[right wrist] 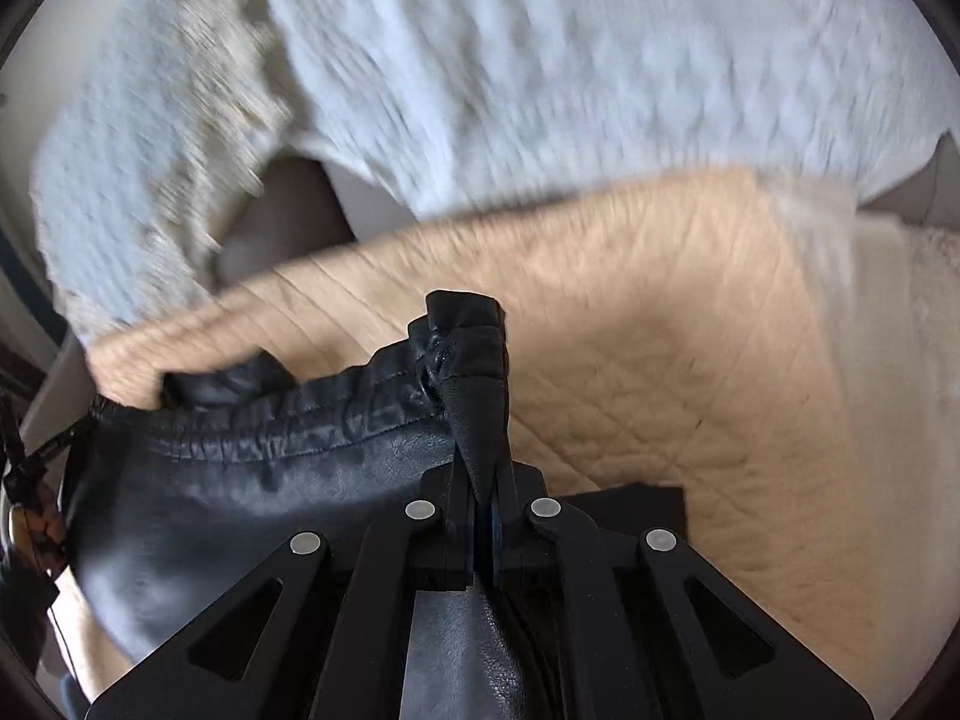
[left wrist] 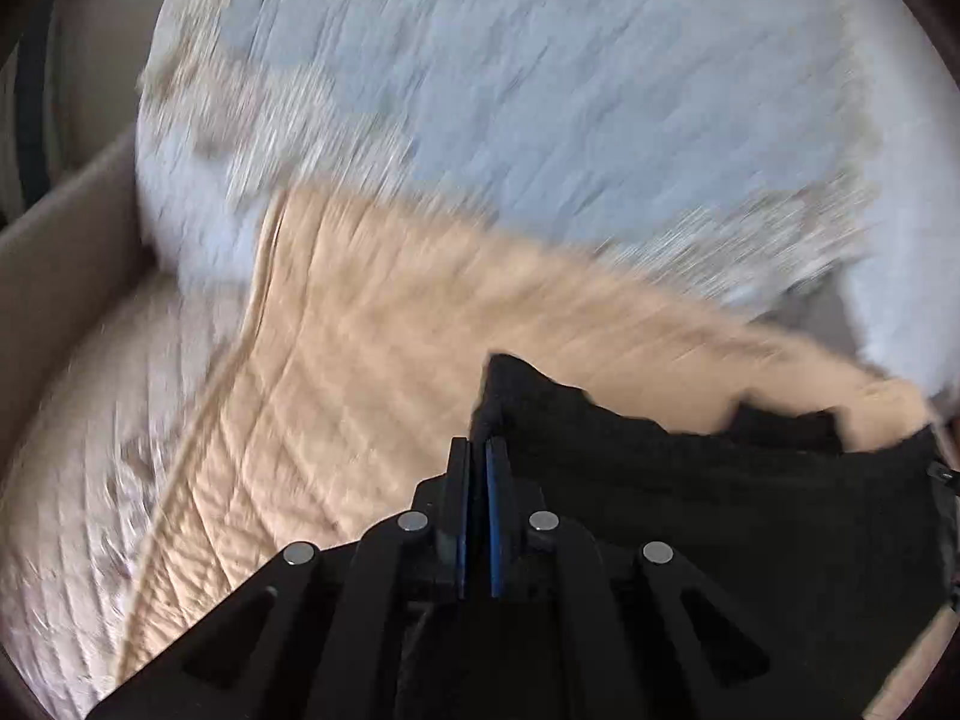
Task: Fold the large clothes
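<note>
Left claw (left wrist: 479, 450) pinches the black leather garment (left wrist: 690, 480) — right claw (right wrist: 480, 480) clamps its elastic waistband (right wrist: 336, 414). Both hang over a tan quilt (right wrist: 660, 330).

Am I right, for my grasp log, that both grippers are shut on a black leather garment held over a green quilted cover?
Not quite: the quilted cover is tan, not green, as the right wrist view shows. Both the left gripper and the right gripper are shut on the black leather garment.
</note>
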The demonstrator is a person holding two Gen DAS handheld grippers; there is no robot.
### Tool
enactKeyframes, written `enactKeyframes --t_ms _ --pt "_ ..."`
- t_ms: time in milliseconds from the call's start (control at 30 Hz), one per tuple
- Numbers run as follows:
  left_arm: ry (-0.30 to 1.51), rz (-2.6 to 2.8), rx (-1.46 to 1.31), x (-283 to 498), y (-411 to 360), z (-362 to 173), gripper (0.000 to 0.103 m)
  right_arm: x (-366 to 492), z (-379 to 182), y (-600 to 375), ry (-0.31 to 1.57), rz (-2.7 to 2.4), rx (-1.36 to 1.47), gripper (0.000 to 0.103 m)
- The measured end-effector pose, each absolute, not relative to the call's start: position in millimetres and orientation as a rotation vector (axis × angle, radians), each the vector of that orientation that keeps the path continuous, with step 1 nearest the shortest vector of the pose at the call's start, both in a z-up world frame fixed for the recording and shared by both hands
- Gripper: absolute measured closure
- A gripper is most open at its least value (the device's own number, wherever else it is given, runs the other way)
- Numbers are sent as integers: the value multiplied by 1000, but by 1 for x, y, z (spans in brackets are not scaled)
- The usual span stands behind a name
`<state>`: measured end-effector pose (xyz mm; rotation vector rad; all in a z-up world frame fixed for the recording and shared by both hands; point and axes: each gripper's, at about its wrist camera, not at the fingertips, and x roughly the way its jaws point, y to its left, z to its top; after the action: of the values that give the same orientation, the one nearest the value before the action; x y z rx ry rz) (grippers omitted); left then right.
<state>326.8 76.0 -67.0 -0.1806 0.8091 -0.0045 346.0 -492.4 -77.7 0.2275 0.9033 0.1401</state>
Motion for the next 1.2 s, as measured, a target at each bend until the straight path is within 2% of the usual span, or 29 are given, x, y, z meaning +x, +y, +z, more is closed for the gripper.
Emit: enactKeyframes --t_ms 133,300,400,533,567,600,667,767,833,867,933,1000,1200 --pt "835 24 -202 333 81 -93 98 355 -109 -491 956 117 184 96" --pt "871 49 -149 343 73 -98 94 355 -116 -496 969 101 192 86" --pt "863 44 -139 339 69 -83 94 348 -97 -497 967 69 187 81" --pt "780 2 -158 302 74 -47 94 294 -55 -494 841 108 209 81" --pt "750 -20 -154 286 71 -38 90 275 -49 -491 815 132 216 81" --pt "727 -41 -148 272 69 -33 87 264 -49 -488 801 147 219 81" --pt "691 -102 -150 241 59 -29 70 240 -60 -481 808 177 207 81" --pt "723 -121 -112 219 43 -53 70 227 -101 -482 892 148 179 81" --pt "794 -86 -91 221 45 -79 71 226 -118 -496 884 119 185 92" --pt "823 -74 -113 224 51 -90 76 228 -122 -507 888 101 234 103" --pt "836 -64 -186 227 64 -89 83 229 -117 -515 885 77 275 103" --pt "813 -39 -191 222 66 -76 83 223 -103 -510 872 55 250 100" --pt "755 -179 -150 187 21 -48 79 194 -85 -457 840 256 254 99"
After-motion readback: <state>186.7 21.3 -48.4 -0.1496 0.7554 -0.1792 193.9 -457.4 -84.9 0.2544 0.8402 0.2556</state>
